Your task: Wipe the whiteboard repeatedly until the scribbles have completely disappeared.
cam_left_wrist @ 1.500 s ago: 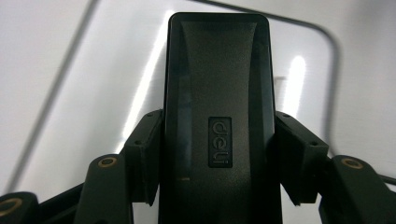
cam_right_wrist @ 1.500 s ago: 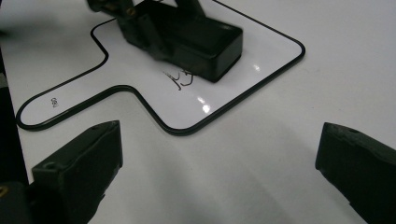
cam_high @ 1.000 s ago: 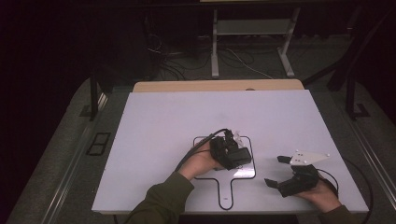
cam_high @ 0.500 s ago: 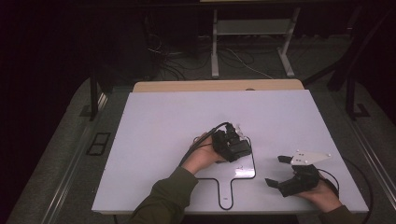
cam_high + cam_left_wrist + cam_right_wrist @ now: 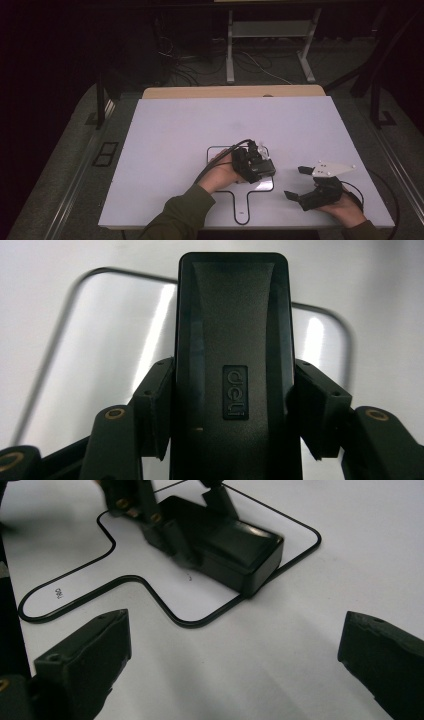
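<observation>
My left hand has crept slightly up-frame since the earlier picture; my right has not budged. Left gripper [image 5: 261, 167] clamps the black box [image 5: 232, 365], matte moulded plastic with rounded corners and an embossed logo, low over the outlined paddle shape [image 5: 150, 587] at lower centre. Placement looks nearly done, with release left, and my right gripper [image 5: 300, 182] idles wide and empty at lower right.

Black box [image 5: 232, 370] – near end cut off at six o'clock; left gripper [image 5: 256, 167] hides its underside; small print [image 5: 58, 594] unreadable.
</observation>
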The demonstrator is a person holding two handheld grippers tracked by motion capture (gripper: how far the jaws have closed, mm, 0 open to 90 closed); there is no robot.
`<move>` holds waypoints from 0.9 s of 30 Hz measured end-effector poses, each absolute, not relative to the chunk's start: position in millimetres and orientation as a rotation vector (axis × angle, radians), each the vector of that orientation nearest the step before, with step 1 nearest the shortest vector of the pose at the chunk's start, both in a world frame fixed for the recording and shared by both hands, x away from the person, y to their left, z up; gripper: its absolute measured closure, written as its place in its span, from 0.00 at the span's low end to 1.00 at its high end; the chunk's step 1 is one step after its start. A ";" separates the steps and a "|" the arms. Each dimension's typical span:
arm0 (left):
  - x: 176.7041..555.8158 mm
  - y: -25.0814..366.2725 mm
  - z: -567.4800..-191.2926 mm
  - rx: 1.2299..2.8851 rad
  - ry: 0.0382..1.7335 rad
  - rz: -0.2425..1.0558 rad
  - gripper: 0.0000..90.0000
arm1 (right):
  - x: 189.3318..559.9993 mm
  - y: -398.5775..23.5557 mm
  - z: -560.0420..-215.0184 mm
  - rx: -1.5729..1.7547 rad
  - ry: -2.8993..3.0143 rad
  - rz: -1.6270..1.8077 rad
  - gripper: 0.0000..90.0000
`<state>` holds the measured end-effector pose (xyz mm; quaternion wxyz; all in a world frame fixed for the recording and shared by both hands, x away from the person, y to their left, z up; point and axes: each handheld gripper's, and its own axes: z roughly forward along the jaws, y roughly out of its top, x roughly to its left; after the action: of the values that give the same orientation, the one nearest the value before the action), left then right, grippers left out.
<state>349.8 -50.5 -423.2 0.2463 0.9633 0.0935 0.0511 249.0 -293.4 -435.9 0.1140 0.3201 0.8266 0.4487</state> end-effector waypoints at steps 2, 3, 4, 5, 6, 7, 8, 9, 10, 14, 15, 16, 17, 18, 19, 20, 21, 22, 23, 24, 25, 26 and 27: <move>353.0 -48.7 -423.4 2.625 0.268 0.135 0.44 | 249.3 -293.5 -436.1 0.939 2.425 1.314 0.00; 352.2 -49.0 -423.2 2.629 0.267 0.137 0.44 | 249.6 -293.5 -436.3 0.940 2.425 1.312 0.00; 349.9 -50.3 -423.1 2.632 0.255 0.132 0.44 | 249.7 -293.4 -436.4 0.941 2.425 1.311 0.00; 347.2 -51.8 -423.0 2.635 0.236 0.119 0.44 | 249.8 -293.4 -436.4 0.942 2.425 1.312 0.00; 344.0 -53.7 -422.9 2.636 0.212 0.101 0.44 | 249.9 -293.4 -436.4 0.941 2.424 1.313 0.00; 340.2 -55.7 -423.3 2.634 0.196 0.086 0.44 | 249.7 -293.5 -436.2 0.943 2.424 1.314 0.00; 336.8 -57.7 -423.0 2.637 0.180 0.078 0.44 | 249.7 -293.6 -436.1 0.943 2.424 1.315 0.00; 334.9 -58.9 -422.7 2.643 0.168 0.076 0.44 | 249.6 -293.8 -435.9 0.940 2.423 1.316 0.00; 332.7 -60.4 -422.9 2.640 0.161 0.078 0.44 | 249.4 -293.8 -435.8 0.940 2.423 1.317 0.00; 337.3 -60.1 -423.8 2.629 0.193 0.085 0.44 | 249.0 -294.0 -435.5 0.939 2.420 1.316 0.00; 341.5 -59.1 -423.6 2.630 0.206 0.104 0.44 | 249.0 -294.1 -435.5 0.938 2.421 1.316 0.00; 344.7 -57.9 -423.6 2.629 0.222 0.122 0.44 | 249.0 -294.1 -435.4 0.937 2.420 1.317 0.00; 347.8 -56.4 -423.4 2.629 0.236 0.137 0.44 | 248.9 -294.1 -435.4 0.938 2.420 1.317 0.00; 350.7 -54.7 -423.4 2.628 0.248 0.144 0.44 | 249.0 -294.2 -435.5 0.939 2.419 1.318 0.00; 353.2 -53.0 -423.2 2.628 0.257 0.151 0.44 | 249.1 -294.4 -435.5 0.939 2.419 1.317 0.00; 354.4 -51.8 -423.3 2.627 0.265 0.150 0.44 | 249.2 -294.5 -435.6 0.939 2.419 1.317 0.00; 355.7 -50.5 -423.6 2.622 0.274 0.146 0.44 | 249.3 -294.6 -435.7 0.941 2.419 1.318 0.00; 356.0 -50.2 -423.5 2.625 0.270 0.144 0.44 | 249.5 -294.7 -435.8 0.941 2.419 1.317 0.00; 354.9 -50.6 -423.6 2.623 0.273 0.134 0.44 | 249.6 -294.7 -435.8 0.942 2.419 1.317 0.00; 352.6 -52.0 -423.1 2.632 0.252 0.125 0.44 | 249.6 -294.5 -435.9 0.941 2.419 1.316 0.00; 349.6 -53.7 -423.2 2.632 0.238 0.113 0.44 | 249.4 -294.3 -435.7 0.940 2.421 1.316 0.00; 346.2 -55.6 -423.1 2.635 0.220 0.105 0.44 | 249.3 -294.1 -435.7 0.939 2.422 1.316 0.00; 342.5 -57.5 -423.4 2.633 0.210 0.094 0.44 | 249.3 -294.0 -435.7 0.939 2.423 1.316 0.00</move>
<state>342.5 -57.5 -423.4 0.2466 0.9655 0.0768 0.0345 249.3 -294.0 -435.7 0.1142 0.3204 0.8264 0.4488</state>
